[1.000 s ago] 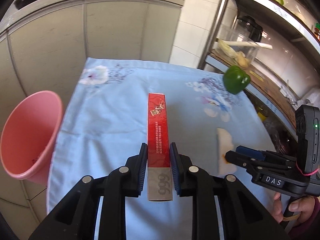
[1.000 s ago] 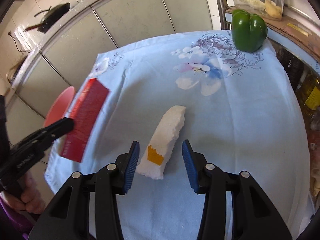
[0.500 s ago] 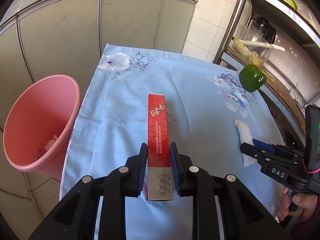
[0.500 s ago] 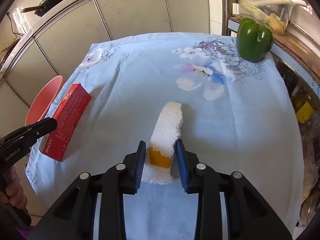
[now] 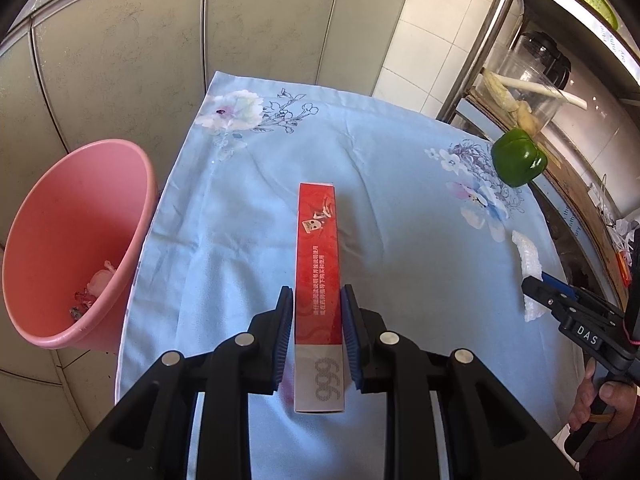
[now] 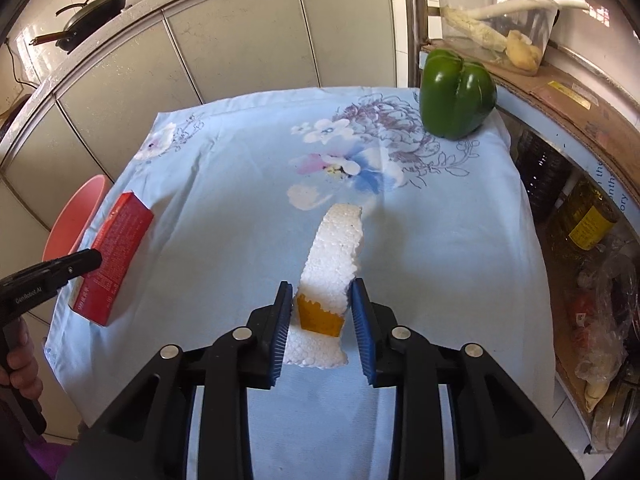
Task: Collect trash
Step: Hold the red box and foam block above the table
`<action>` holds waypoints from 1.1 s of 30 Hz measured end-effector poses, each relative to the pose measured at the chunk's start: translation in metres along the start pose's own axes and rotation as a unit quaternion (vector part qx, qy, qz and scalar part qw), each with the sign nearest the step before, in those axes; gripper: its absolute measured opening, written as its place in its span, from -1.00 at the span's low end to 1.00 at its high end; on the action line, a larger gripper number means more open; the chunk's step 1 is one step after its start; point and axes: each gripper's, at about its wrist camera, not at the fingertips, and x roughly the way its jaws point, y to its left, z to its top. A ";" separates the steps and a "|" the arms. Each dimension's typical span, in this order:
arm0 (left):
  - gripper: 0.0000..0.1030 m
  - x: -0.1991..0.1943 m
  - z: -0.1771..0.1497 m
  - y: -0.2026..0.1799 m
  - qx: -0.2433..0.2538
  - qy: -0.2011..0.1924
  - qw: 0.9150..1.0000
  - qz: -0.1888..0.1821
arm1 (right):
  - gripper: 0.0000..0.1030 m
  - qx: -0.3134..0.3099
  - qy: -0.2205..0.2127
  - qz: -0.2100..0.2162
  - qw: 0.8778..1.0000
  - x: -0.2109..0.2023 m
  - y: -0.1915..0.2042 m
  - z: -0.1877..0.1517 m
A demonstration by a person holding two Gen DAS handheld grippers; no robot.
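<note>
The left hand-held gripper (image 5: 316,332) is closed on a long red box (image 5: 318,276). Both blue pads are pressed against the long sides of the box near its grey end, and the red end projects forward past the fingertips. In the right wrist view the box (image 6: 116,256) is seen tilted, with its near end raised off the blue flowered cloth (image 5: 384,160) that covers the surface.

The right hand-held gripper (image 6: 320,320) is closed on a strip of white foam (image 6: 334,264). Its jaws have just been closing, with the foam between them. The pads are set against the foam at the part marked by an orange patch (image 6: 320,316). The remainder of the strip extends forward over the cloth toward the printed flowers. In the left wrist view the same foam (image 5: 528,252) is seen at the right edge of the surface, gripped by the right hand-held gripper (image 5: 538,286), with fingers of a hand (image 5: 600,404) wrapped around its handle.

A pink bin (image 5: 76,248) is located off the left edge of the surface, below the level of the cloth. Small scraps are visible at its bottom. In the right wrist view only part of its rim (image 6: 76,220) is visible behind the red box.

A green pepper (image 6: 456,92) is placed upright at the far right corner of the cloth, well apart from both hand-held grippers. A shelf (image 6: 560,92) with a clear container stands beside that corner.
</note>
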 end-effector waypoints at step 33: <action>-0.50 0.002 0.005 -0.015 0.024 0.002 1.000 0.020 | -0.22 0.021 0.004 0.003 1.000 0.004 -0.012 -0.009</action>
